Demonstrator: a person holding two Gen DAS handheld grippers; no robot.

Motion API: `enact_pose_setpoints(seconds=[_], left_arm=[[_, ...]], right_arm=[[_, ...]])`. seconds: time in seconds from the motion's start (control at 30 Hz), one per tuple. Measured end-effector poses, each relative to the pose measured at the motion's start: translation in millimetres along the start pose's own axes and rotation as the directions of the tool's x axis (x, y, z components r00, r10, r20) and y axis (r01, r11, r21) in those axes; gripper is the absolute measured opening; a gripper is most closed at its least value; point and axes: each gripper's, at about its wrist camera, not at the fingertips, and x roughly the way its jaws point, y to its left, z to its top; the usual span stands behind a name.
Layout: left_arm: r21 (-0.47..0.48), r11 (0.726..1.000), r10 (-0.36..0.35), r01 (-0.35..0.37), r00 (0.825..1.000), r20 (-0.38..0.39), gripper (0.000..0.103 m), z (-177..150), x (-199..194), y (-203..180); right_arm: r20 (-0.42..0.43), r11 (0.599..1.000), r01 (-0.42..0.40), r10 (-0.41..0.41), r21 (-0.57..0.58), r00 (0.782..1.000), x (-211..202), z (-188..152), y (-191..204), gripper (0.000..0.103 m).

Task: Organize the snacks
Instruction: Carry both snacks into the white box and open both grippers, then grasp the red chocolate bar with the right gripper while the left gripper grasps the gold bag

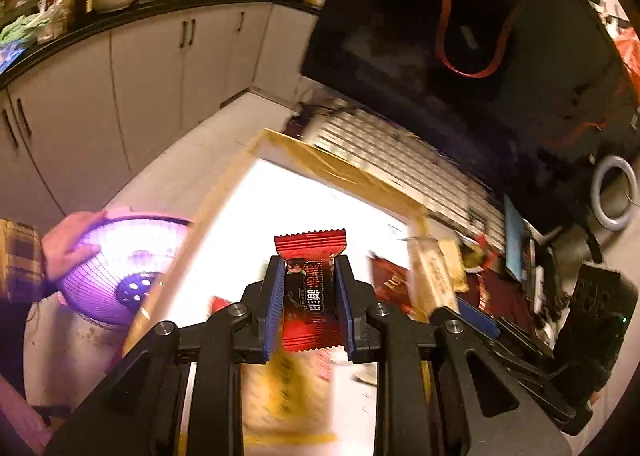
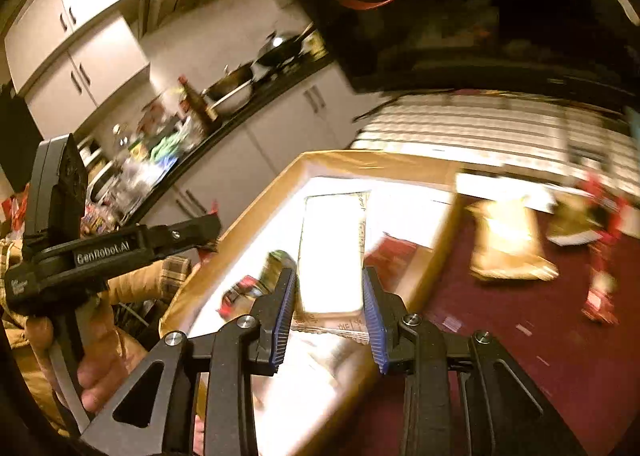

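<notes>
A red snack packet (image 1: 310,288) is clamped in the left tongs (image 1: 310,280), held above the cardboard box (image 1: 344,170). A pale wrapped snack (image 2: 332,256) is gripped by the right tongs (image 2: 330,296) — likewise over the box, whose interior is washed out by glare.

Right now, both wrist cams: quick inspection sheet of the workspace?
Surface: dark red tabletop, blurred.
Job's things: red snack packet and pale snack packet, each held over the cardboard box; more packets lie inside the box.
Clutter: loose snack packets on the tabletop; purple basket at the box's side, a hand on it.
Grippers: left gripper shut on the red snack packet; right gripper shut on the pale snack packet.
Cables: orange cable across a dark surface.
Surroundings: kitchen counter with woks, white cabinets below.
</notes>
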Motion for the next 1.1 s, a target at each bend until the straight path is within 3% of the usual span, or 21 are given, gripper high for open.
enact_pose_setpoints(seconds=[0.1, 0.27, 0.5, 0.57, 0.63, 0.7, 0.77, 0.9, 1.03, 1.1], left_arm=[[0.031, 0.997, 0.075, -0.075, 0.997, -0.02, 0.022, 6, 17, 6], [0.079, 0.988, 0.143, -0.135, 0.984, -0.109, 0.022, 4, 54, 17], [0.054, 0.98, 0.2, -0.193, 0.959, -0.201, 0.027, -3, 73, 26], [0.051, 0.988, 0.155, -0.148, 0.973, -0.174, 0.035, -6, 59, 18], [0.059, 0.992, 0.117, -0.111, 0.988, -0.104, 0.06, -10, 36, 3], [0.082, 0.992, 0.102, -0.101, 0.995, -0.013, 0.075, -18, 13, -16], [0.119, 0.991, 0.054, -0.057, 0.998, 0.031, 0.076, -27, -4, -37], [0.204, 0.977, -0.065, 0.062, 0.998, 0.01, 0.076, -47, -14, -85], [0.29, 0.951, -0.107, 0.11, 0.994, -0.026, 0.076, -62, -7, -124], [0.314, 0.943, -0.1, 0.111, 0.994, -0.048, 0.076, -67, -2, -141]], right_arm=[[-0.065, 0.999, 0.036, -0.036, -0.016, 0.997, 37, 13, 14, 0.033], [-0.123, 0.991, 0.133, -0.136, -0.035, 0.983, 75, 17, 14, 0.034], [-0.073, 0.996, 0.086, -0.087, -0.009, 0.994, 54, 14, 6, 0.044], [-0.025, 0.997, 0.078, -0.078, -0.009, 0.997, 36, 13, 3, 0.053], [0.02, 0.997, 0.07, -0.07, 0.009, 0.997, 11, 8, -5, 0.057], [0.047, 0.997, 0.062, -0.064, 0.047, 0.997, -14, 1, -21, 0.058], [0.068, 0.994, 0.064, -0.07, 0.087, 0.995, -37, -5, -39, 0.058], [0.1, 0.978, 0.124, -0.142, 0.165, 0.985, -84, -23, -88, 0.06], [0.103, 0.949, 0.183, -0.215, 0.256, 0.971, -113, -34, -142, 0.06], [0.057, 0.926, 0.221, -0.25, 0.306, 0.967, -111, -33, -168, 0.06]])
